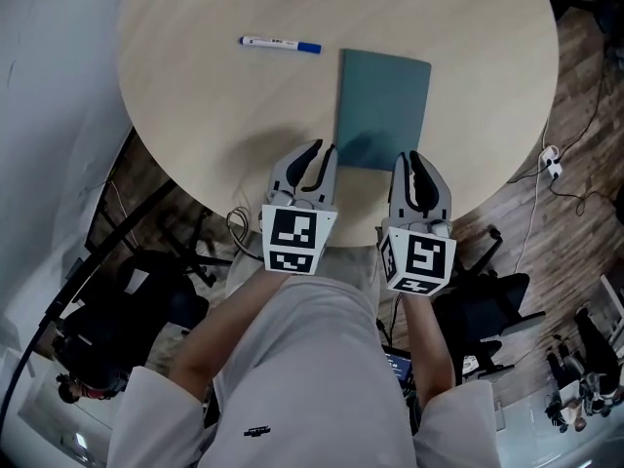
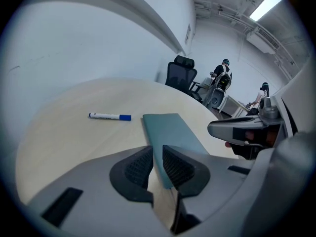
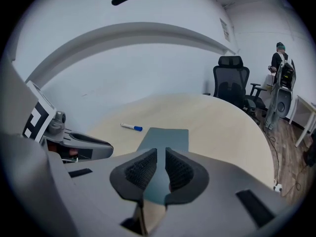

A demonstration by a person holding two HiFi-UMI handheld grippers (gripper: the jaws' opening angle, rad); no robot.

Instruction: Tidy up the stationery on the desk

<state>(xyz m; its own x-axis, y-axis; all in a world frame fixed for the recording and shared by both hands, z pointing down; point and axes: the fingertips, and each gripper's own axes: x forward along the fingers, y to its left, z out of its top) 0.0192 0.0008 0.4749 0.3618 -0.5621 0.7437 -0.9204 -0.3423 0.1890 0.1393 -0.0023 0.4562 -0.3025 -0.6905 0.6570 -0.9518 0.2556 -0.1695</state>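
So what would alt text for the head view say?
Seen from above, a round pale table holds a teal notebook and a blue-capped marker. The left tool and right tool hover over its near edge, at the notebook's near end.

My left gripper (image 1: 325,149) and right gripper (image 1: 409,156), held side by side in front of my torso, near each other but not touching. Both point away from me and slant downward, with their tips level with one another. Left jaws: parted by a narrow gap, ribbed pads facing each other, nothing between them. Right jaws: drawn nearly together, only a slit showing, nothing gripped. Each marker cube (image 1: 295,240) sits at the rear of its gripper, printed faces turned up toward my head. My left forearm (image 1: 210,349) and right forearm (image 1: 429,349) run back, bare, to pale sleeves (image 1: 146,417) at the elbows.
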